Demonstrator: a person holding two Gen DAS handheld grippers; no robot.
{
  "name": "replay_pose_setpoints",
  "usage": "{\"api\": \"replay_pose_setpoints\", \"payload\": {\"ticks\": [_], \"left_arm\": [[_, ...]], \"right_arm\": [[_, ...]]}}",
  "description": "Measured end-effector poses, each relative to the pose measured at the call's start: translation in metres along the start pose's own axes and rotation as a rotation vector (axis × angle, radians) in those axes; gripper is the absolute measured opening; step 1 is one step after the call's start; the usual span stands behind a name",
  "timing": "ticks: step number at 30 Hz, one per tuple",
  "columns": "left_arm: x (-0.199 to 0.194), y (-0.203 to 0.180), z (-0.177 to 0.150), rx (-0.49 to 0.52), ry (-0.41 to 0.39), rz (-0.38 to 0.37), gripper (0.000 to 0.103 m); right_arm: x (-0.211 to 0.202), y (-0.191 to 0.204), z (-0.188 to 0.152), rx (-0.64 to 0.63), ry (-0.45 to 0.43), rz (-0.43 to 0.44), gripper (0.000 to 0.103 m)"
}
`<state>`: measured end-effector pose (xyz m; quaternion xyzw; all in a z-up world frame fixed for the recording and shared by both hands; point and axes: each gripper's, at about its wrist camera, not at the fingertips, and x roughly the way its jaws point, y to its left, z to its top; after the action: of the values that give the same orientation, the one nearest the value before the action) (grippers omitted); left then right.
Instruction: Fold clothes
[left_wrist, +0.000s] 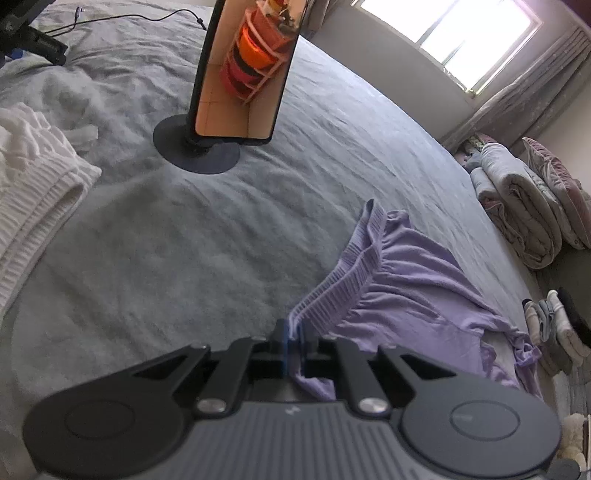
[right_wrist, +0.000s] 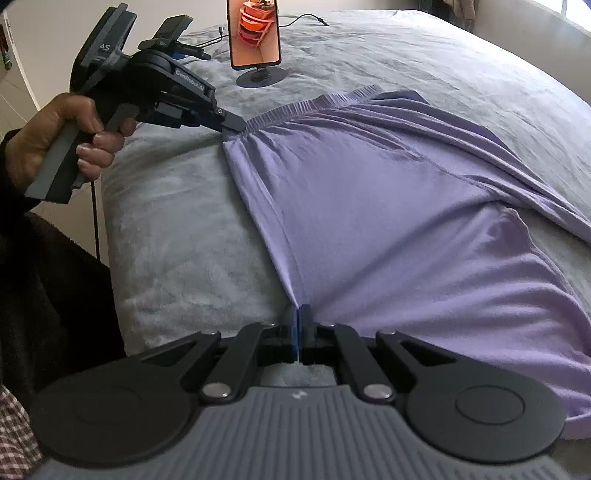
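The shorts (right_wrist: 388, 206), lilac with a gathered waistband, lie spread on the grey bed (right_wrist: 177, 221), in front of the phone (right_wrist: 255, 31) that stands upright on a round base further up the bed. The left gripper (right_wrist: 233, 124) is pinched on the waistband's corner, the end lying nearer the phone; the person's hand (right_wrist: 62, 136) grips its handle at the bed's edge. In the left wrist view the same gripper (left_wrist: 292, 332) shows its blue pads pressed together with ribbed waistband cloth caught between them, and the shorts (left_wrist: 406, 291) trail away to the right. The right gripper (right_wrist: 298, 314) is pressed together on the side edge of the shorts, on the stretch of that edge farthest from the phone; the cloth runs in a taut line from there up to the left gripper. A white ribbed garment (left_wrist: 33, 192) lies on the bed to the left of the phone. A black cable (left_wrist: 147, 16) lies on the bed behind the phone. Rolled bedding (left_wrist: 524, 214) is piled off the bed's right side, below the window (left_wrist: 461, 33).
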<state>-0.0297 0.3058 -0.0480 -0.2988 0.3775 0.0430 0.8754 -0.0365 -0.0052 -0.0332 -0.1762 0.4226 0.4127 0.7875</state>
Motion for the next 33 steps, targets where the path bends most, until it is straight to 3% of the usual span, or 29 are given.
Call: {"api": "replay_pose_setpoints", "payload": {"ticks": [2,3,6,7,9,18,24,33], "left_arm": [[0.001,0.003,0.001,-0.008,0.006,-0.014,0.007],[0.0,0.004,0.002,-0.015,0.008,-0.019,0.008],[0.0,0.009,0.002,-0.039,0.015,-0.056,0.015],[-0.001,0.011,0.003,-0.042,0.017,-0.069,0.015],[-0.001,0.013,0.002,-0.037,0.02,-0.091,0.018],[0.001,0.023,0.008,-0.046,0.063,-0.198,0.032],[0.005,0.024,0.011,-0.02,0.085,-0.222,0.032],[0.007,0.021,0.013,0.017,0.099,-0.21,0.026]], "right_arm": [[-0.002,0.001,-0.001,0.004,-0.006,0.003,0.004],[-0.003,0.001,-0.001,0.006,-0.008,0.005,0.014],[-0.008,-0.003,0.006,0.063,-0.006,0.028,0.021],[-0.011,-0.006,0.012,0.088,-0.017,0.04,0.031],[-0.017,-0.011,0.023,0.139,-0.039,0.063,0.039],[-0.007,-0.029,0.11,0.347,-0.097,0.037,0.039],[0.037,-0.048,0.162,0.497,-0.077,-0.009,0.039],[0.101,-0.066,0.22,0.604,-0.054,-0.135,0.038]]}}
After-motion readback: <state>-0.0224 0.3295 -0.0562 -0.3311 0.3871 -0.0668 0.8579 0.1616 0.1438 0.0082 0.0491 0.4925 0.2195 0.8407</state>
